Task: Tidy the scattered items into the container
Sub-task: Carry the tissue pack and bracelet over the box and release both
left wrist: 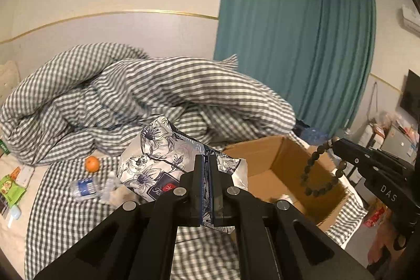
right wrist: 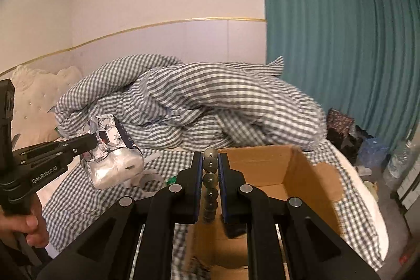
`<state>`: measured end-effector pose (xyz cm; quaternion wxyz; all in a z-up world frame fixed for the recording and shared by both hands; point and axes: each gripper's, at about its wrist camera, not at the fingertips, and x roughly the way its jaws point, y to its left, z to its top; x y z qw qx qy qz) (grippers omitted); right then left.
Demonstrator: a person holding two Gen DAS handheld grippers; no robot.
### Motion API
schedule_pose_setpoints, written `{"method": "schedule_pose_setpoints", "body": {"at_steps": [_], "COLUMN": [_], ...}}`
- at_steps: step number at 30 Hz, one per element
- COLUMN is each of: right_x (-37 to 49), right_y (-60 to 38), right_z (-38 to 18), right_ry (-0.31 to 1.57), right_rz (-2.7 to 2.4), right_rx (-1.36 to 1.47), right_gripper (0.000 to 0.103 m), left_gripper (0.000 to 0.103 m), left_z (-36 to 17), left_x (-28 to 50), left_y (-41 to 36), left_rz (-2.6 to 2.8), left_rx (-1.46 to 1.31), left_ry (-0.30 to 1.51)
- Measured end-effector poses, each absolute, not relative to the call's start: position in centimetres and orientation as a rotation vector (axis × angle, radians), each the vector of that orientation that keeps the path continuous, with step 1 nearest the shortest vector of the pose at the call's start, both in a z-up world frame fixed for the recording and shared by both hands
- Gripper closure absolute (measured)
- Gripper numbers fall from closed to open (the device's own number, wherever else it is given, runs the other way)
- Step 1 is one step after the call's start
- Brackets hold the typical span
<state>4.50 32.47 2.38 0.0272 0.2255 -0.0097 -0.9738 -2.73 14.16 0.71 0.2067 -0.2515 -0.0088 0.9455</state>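
A soft tissue pack with a dark floral print (left wrist: 157, 159) is held off the bed, my left gripper (left wrist: 206, 158) shut on its lower edge. The right wrist view shows the same pack (right wrist: 115, 167) and left gripper (right wrist: 92, 139) at the left, apart from the box. An open cardboard box (left wrist: 288, 162) stands on the checked bedsheet to the right. A loop of dark round beads (left wrist: 312, 167) dangles over the box's opening from my right gripper (left wrist: 334, 142). In the right wrist view that gripper (right wrist: 210, 156) is shut on the beads (right wrist: 210, 180), with the box (right wrist: 262, 164) below.
An orange (left wrist: 92, 164), a water bottle (left wrist: 89, 188) and a green snack packet (left wrist: 10, 186) lie on the bed at the left. A bunched checked duvet (left wrist: 131, 96) fills the back. A white tape roll (right wrist: 149, 181) lies near the box. A hand (right wrist: 23, 225) grips the left handle.
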Motion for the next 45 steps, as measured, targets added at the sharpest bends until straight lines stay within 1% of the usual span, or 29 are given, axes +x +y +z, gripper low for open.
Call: {"method": "schedule_pose_setpoints", "body": {"at_steps": [11,22,33,34,35,36,37,38,42,45], "right_x": [6.3,5.7,2.9,2.8,2.8,2.9,3.0,3.2,4.0,4.7], "right_y": [37.5,42.6,42.8,42.9,42.9,43.0,43.1,43.0,43.3,44.1], "right_z": [2.8,-0.1,-2.9,-3.1,-3.1,-3.1,-3.0,-2.8,-1.9,-1.5], "right_ry": [-0.084,-0.146,-0.172,-0.173,-0.176,-0.178,-0.171,-0.153,-0.122,-0.141], "right_rz": [-3.084,-3.095,-3.054,-3.058,-3.064,-3.073,-3.088,-3.108,-3.155,-3.189], "right_rx": [0.677,0.806,0.885,0.89,0.894,0.887,0.877,0.862,0.823,0.797], "right_gripper": [0.092,0.092,0.091,0.084,0.066,0.055,0.034,0.025,0.024,0.018], "left_gripper": [0.101,0.101,0.101,0.101,0.101,0.101,0.101,0.101,0.101,0.101], "left_z": [1.2,0.8,-0.1,-0.2,-0.2,-0.3,-0.3,-0.3,-0.5,-0.7], "left_x": [-2.1,-2.3,-3.0,-3.1,-3.1,-3.1,-3.2,-3.2,-3.2,-3.3], "left_y": [19.7,24.6,26.1,26.2,26.2,26.2,26.2,26.2,26.6,27.3], "left_rz": [2.57,2.508,2.492,2.493,2.494,2.493,2.492,2.492,2.479,2.465], "left_rx": [-0.687,-0.689,-0.708,-0.71,-0.711,-0.712,-0.712,-0.712,-0.716,-0.717], "left_ry": [0.046,0.076,0.096,0.1,0.102,0.102,0.101,0.101,0.103,0.114]}}
